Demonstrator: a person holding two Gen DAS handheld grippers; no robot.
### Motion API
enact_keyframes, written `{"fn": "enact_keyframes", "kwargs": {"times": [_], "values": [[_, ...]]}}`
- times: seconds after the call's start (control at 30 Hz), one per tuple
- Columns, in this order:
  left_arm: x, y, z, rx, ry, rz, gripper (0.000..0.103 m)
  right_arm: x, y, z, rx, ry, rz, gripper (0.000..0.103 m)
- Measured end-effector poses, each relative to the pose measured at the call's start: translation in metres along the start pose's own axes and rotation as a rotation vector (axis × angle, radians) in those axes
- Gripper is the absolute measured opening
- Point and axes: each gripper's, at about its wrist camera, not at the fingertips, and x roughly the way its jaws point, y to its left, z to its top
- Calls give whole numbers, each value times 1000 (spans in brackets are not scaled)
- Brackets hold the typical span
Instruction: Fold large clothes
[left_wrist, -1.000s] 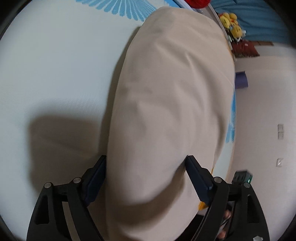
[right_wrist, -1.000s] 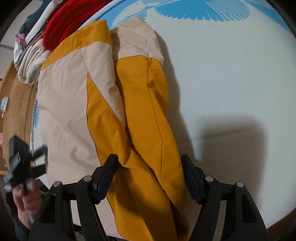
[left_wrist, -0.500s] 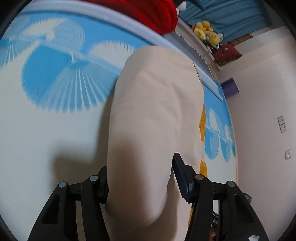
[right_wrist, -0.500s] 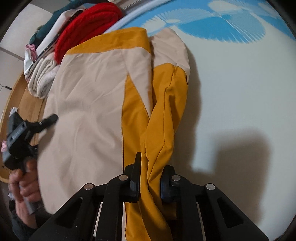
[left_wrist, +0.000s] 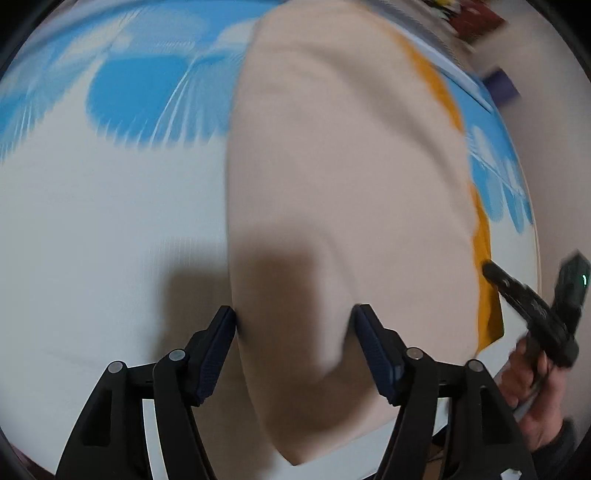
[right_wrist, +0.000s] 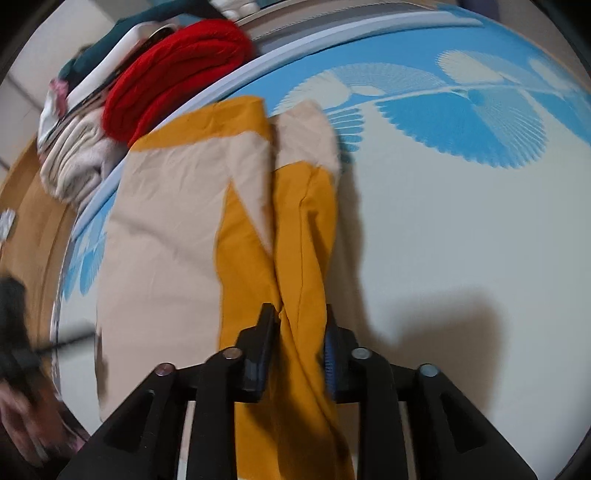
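A beige and orange garment (left_wrist: 351, 166) lies lengthwise on the white bed sheet (left_wrist: 92, 240). My left gripper (left_wrist: 295, 321) straddles its near beige end. The jaws are opening, with the cloth loose between the pads. In the right wrist view the same garment (right_wrist: 166, 229) shows its orange sleeve (right_wrist: 303, 221) folded along its right side. My right gripper (right_wrist: 300, 314) has that sleeve between its jaws, which are opening, and the left pad stands just off the fabric. The right gripper (left_wrist: 532, 310) and its hand (left_wrist: 532, 387) also show in the left wrist view.
A red knit (right_wrist: 177, 70) and a pile of pale folded clothes (right_wrist: 74, 158) lie past the bed's far left edge. The sheet (right_wrist: 461, 221) has blue fan prints. Wooden flooring (right_wrist: 33, 221) lies left of the bed. A purple object (left_wrist: 502, 86) sits by the wall.
Both grippers closed on the cloth half a second ago and now stand wider again. Both views have lifted and tilted, showing more of the blue prints.
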Motion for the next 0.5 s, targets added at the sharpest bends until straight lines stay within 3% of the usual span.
{"fn": "enact_keyframes", "kwargs": {"times": [0.07,0.13,0.23,0.37,0.43,0.5], "values": [[9,6,-7,-42,-32,-28,64,3,-2,-7,36,41,18,48],[18,2,-16,-20,-38,-19,64,13,-8,-20,73,116,49,48],[13,6,-23,-73,-38,-55,62,15,-14,-31,83,149,38,49],[11,6,-33,-88,-80,-81,51,9,-17,-40,81,164,21,49],[5,6,-37,-159,-91,-141,45,6,-14,-41,55,164,14,48],[0,1,-38,-167,-96,-169,45,-4,-12,-36,29,123,20,42]]}}
